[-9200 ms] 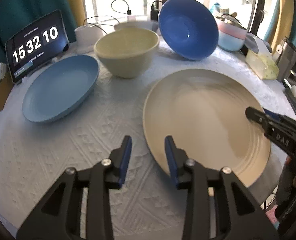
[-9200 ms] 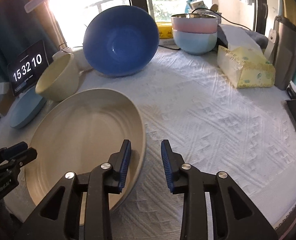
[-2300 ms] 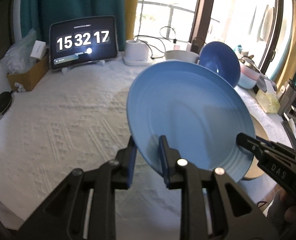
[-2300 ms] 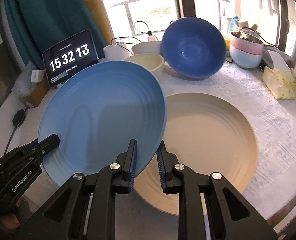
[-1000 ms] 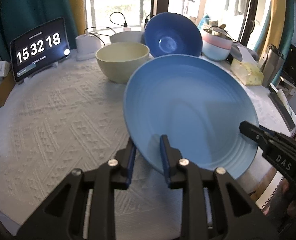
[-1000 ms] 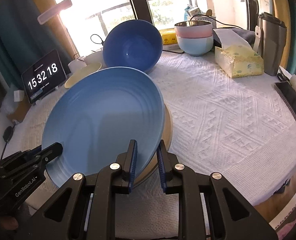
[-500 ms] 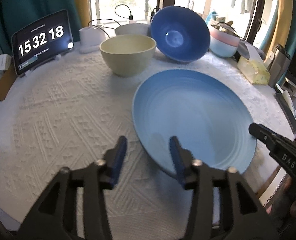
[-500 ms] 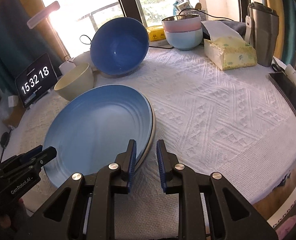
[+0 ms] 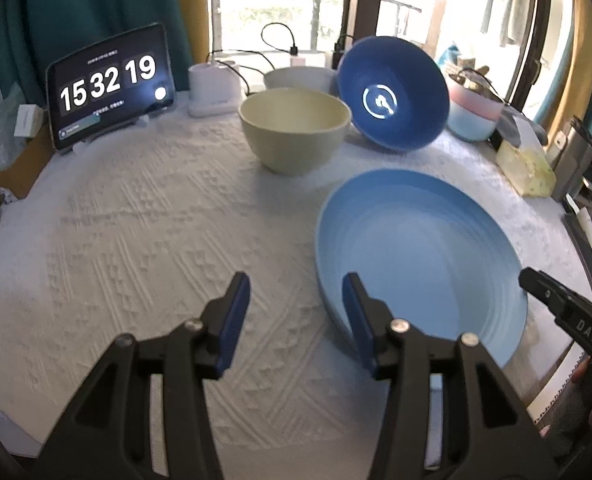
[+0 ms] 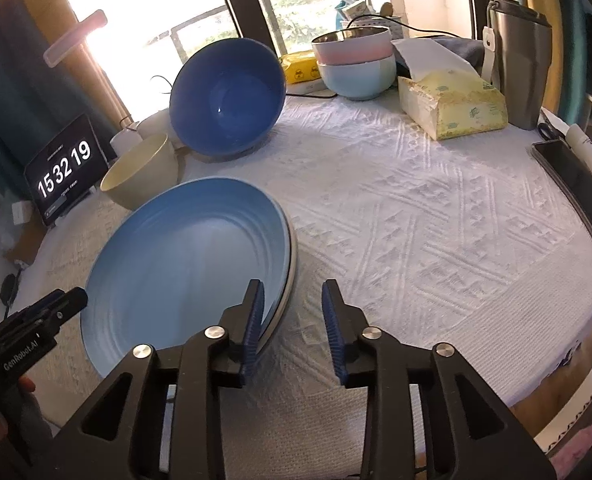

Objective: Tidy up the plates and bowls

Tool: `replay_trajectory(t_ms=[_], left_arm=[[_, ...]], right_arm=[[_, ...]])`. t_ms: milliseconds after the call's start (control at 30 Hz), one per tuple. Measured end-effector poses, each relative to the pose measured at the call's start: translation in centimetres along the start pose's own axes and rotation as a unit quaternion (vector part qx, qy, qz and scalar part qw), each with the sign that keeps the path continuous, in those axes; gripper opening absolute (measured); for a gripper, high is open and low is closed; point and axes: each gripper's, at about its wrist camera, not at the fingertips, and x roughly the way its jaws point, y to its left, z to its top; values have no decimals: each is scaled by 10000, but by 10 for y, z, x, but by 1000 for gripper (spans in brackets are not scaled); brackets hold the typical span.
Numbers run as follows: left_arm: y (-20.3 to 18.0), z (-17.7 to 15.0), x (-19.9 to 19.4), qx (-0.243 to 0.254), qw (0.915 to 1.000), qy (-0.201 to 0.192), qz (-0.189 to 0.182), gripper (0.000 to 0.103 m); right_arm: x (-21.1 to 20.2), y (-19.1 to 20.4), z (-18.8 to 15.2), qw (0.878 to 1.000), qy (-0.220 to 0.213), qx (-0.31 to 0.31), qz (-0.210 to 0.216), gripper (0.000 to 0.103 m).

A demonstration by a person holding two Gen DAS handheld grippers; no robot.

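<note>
A light blue plate (image 9: 415, 256) (image 10: 184, 264) lies stacked on the beige plate, of which only a pale rim (image 10: 292, 264) shows. My left gripper (image 9: 296, 312) is open and empty at the plate's near left edge. My right gripper (image 10: 292, 316) is open and empty at the plate's near right edge. A cream bowl (image 9: 296, 132) (image 10: 140, 172) stands behind the plates. A dark blue bowl (image 9: 391, 92) (image 10: 226, 96) leans tilted behind it. A pink bowl sits in a light blue bowl (image 10: 355, 66) at the back.
A tablet clock (image 9: 108, 84) stands at the back left. A tissue pack (image 10: 451, 108), a steel tumbler (image 10: 519, 76) and a dark phone (image 10: 571, 184) line the right side. A white charger (image 9: 212, 88) with cables sits by the window.
Both grippers carried the blue plate over, set it on the beige plate, then opened and let go. They have drawn back a little from its rim.
</note>
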Motion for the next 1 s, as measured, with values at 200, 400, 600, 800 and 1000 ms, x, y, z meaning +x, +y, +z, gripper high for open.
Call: replay_trajectory(t_ms=[200, 400, 600, 800, 1000], left_arm=[[-5, 7, 17, 51, 9999, 138, -34, 50], [-20, 2, 39, 200, 9987, 432, -197, 50], [-36, 2, 47, 419, 9981, 425, -121, 50], [-34, 6, 51, 263, 9981, 464, -300, 50], [-33, 5, 53, 90, 9987, 356, -351, 51]], right_arm=[[2, -6, 9, 10000, -7, 74, 17, 37], [8, -10, 13, 9997, 47, 157, 185, 46], [22, -13, 15, 9992, 203, 196, 279, 46], [37, -15, 20, 9977, 345, 248, 526, 46], [45, -12, 21, 9953, 403, 253, 840, 46]])
